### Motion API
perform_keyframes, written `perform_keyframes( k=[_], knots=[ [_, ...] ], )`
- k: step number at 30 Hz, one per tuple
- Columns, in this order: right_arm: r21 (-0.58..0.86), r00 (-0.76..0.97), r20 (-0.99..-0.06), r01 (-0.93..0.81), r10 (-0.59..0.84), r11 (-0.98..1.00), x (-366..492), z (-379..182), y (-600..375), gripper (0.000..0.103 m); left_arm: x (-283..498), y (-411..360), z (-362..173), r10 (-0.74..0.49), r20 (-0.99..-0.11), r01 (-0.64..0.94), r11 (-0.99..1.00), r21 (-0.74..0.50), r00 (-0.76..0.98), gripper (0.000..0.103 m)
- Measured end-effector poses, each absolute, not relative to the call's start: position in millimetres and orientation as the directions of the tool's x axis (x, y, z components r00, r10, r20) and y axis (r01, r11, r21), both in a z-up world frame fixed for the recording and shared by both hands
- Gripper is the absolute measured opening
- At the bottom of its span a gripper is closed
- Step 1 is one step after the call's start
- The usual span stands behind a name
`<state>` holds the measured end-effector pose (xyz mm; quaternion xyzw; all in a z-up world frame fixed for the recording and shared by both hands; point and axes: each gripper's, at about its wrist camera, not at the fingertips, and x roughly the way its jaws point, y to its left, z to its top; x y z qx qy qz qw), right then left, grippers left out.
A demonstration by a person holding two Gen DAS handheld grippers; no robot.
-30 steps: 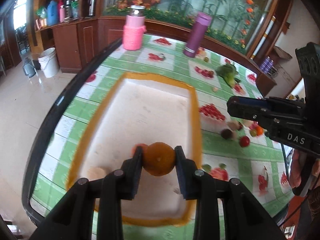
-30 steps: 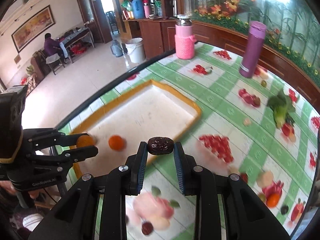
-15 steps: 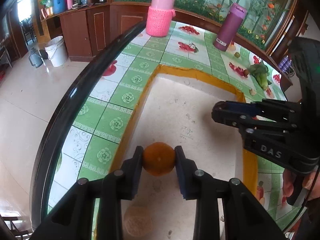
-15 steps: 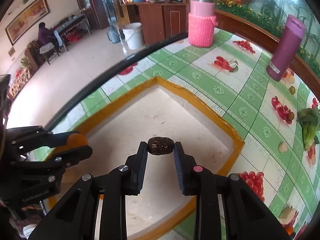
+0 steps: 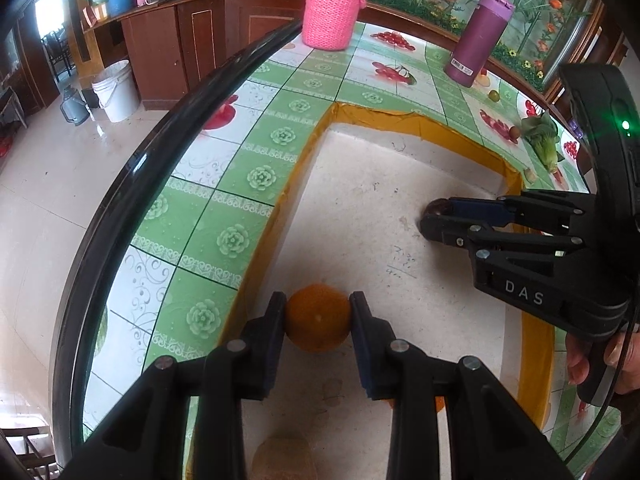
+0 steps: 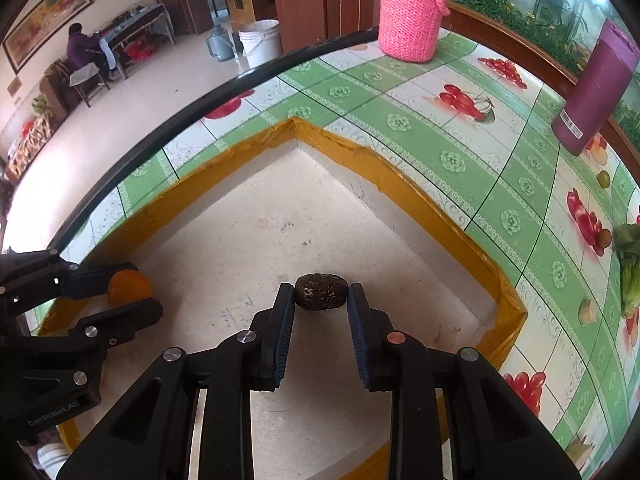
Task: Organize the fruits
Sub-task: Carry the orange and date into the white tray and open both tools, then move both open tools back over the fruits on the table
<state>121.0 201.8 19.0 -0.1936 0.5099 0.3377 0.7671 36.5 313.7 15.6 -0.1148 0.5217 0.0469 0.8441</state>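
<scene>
My left gripper (image 5: 318,302) is shut on an orange (image 5: 318,324), low over the near left part of the white tray with the yellow rim (image 5: 440,128). My right gripper (image 6: 321,294) has a dark wrinkled date (image 6: 321,292) between its pads, just above the tray floor (image 6: 280,216). Its jaws are opening, and the pads still touch the date. In the right wrist view the left gripper (image 6: 134,290) and its orange (image 6: 128,286) sit at the far left. The right gripper (image 5: 434,220) reaches in from the right in the left wrist view.
A pale round fruit (image 5: 280,456) and an orange piece (image 5: 439,404) lie in the tray under my left fingers. On the green tablecloth stand a pink knitted jar (image 5: 332,12) and a purple bottle (image 5: 478,40). A leafy vegetable (image 6: 630,280) and small fruits lie right of the tray.
Both grippers have come down over the tray, close to its floor, each still with its fruit. The right jaws stand slightly wider.
</scene>
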Motion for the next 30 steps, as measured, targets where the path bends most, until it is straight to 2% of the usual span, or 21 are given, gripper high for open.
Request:
perform_keyframes(
  k=[1,2,3,13,17,22,25,27,30],
  knots=[
    [0.052,0.252,-0.91,-0.717,0.329,0.695,121,19,200,0.03,36,312,16,-0.036,-0.891,-0.197,0.97,-0.139,0.452,0.036],
    [0.048,0.255,-0.911,-0.716,0.325,0.697,120,19,199,0.037,36,312,16,-0.035,-0.892,-0.198,0.97,-0.138,0.451,0.038],
    [0.038,0.262,-0.912,-0.714,0.317,0.699,120,19,198,0.038,35,312,16,-0.031,-0.892,-0.202,0.97,-0.135,0.451,0.041],
    [0.027,0.29,-0.897,-0.718,0.334,0.696,100,36,175,0.038,3,310,32,0.008,-0.88,-0.264,0.955,-0.134,0.476,0.056],
    [0.035,0.311,-0.879,-0.713,0.362,0.7,87,52,160,0.038,-16,304,46,0.032,-0.863,-0.286,0.949,-0.132,0.504,0.059],
    [0.071,0.322,-0.856,-0.702,0.405,0.708,68,70,134,0.039,-32,285,62,0.077,-0.84,-0.295,0.95,-0.101,0.536,0.072],
    [0.078,0.343,-0.841,-0.688,0.418,0.721,54,79,112,0.048,-37,269,69,0.075,-0.829,-0.28,0.955,-0.101,0.554,0.078],
    [0.074,0.364,-0.832,-0.675,0.419,0.734,45,83,96,0.062,-37,256,73,0.061,-0.825,-0.267,0.957,-0.111,0.562,0.081],
    [0.081,0.384,-0.824,-0.648,0.417,0.757,33,86,67,0.066,-36,234,75,0.049,-0.824,-0.24,0.965,-0.107,0.565,0.086]
  ],
)
